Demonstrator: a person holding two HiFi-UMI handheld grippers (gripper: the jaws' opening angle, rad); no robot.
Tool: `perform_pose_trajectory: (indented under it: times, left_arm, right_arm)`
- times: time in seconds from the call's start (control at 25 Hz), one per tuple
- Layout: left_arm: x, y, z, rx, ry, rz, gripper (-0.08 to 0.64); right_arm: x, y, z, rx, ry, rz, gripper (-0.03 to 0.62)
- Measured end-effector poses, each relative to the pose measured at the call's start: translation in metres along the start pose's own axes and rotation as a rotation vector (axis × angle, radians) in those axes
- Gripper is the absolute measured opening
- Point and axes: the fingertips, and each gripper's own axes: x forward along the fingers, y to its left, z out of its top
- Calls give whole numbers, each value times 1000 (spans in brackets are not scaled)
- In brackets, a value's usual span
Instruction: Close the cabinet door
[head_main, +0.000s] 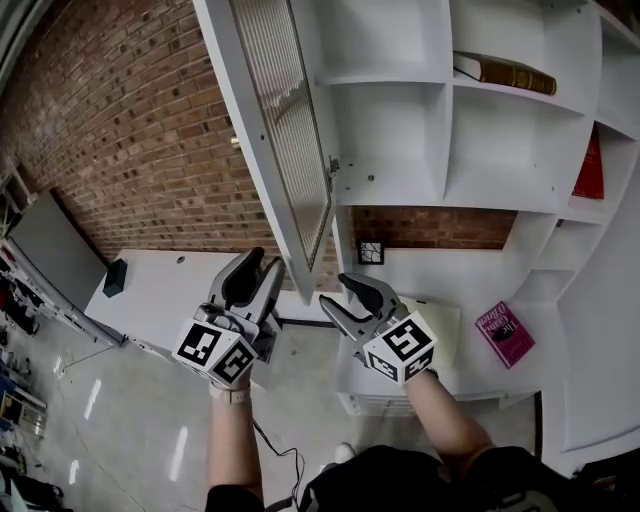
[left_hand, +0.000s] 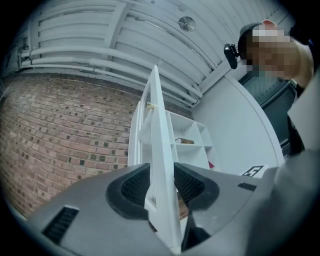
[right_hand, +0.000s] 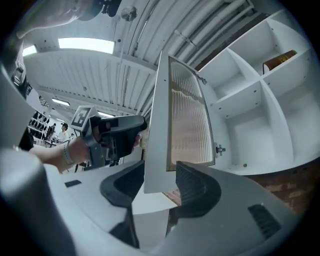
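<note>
White cabinet (head_main: 400, 140), shelves exposed, above and ahead of both tongs. Its cabinet door (head_main: 285, 130) stands swung out, long axis upright, with the lower corner dropping between the pair. The left tongs (head_main: 262, 268), released, sit by the outer face, the door's edge framed between jaws that do not press it. The right tongs (head_main: 340, 295), also released, sit on the inner side. The closing push probably falls to the left.

Cabinet door (head_main: 285, 150): swung out from the left side of the cabinet (head_main: 400, 130), toward the person.
Left gripper (head_main: 258, 270): just left of the door's lower corner.
Right gripper (head_main: 338, 293): just right of that corner.
Book (head_main: 505, 72): lying on an upper shelf.
Second book (head_main: 505, 333): on the counter (head_main: 440, 265) below the cabinet, to the right.
</note>
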Motion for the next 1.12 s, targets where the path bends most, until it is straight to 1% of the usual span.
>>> perform_pose_trajectory:
  times: [0.08, 0.16, 0.28, 0.4, 0.64, 0.84, 0.92, 1.12]
  left_arm:
    - [6, 0, 2, -14, -1, -42, 150]
    - [10, 2, 4, -16, -1, -67, 153]
    - [14, 5, 7, -19, -9, -105, 153]
    - [15, 7, 8, -39, -18, -159, 170]
    - [18, 8, 6, -93, -41, -264, 175]
    - [18, 9, 5, -97, -62, -323, 176]
    - [18, 9, 5, -104, -68, -343, 175]
    - [19, 8, 5, -112, -79, -388, 175]
  right_arm:
    - [10, 4, 2, -13, 7, 14, 207]
    - [20, 8, 3, -20, 11, 24, 226]
    - [33, 15, 2, -27, 15, 25, 238]
    - [44, 17, -1, -32, 18, 19, 241]
    - [56, 16, -1, -44, 5, -15, 241]
    - [62, 14, -6, -99, 10, -80, 238]
    - [62, 13, -5, -93, 1, -94, 219]
    - [60, 13, -4, -72, -11, -116, 209]
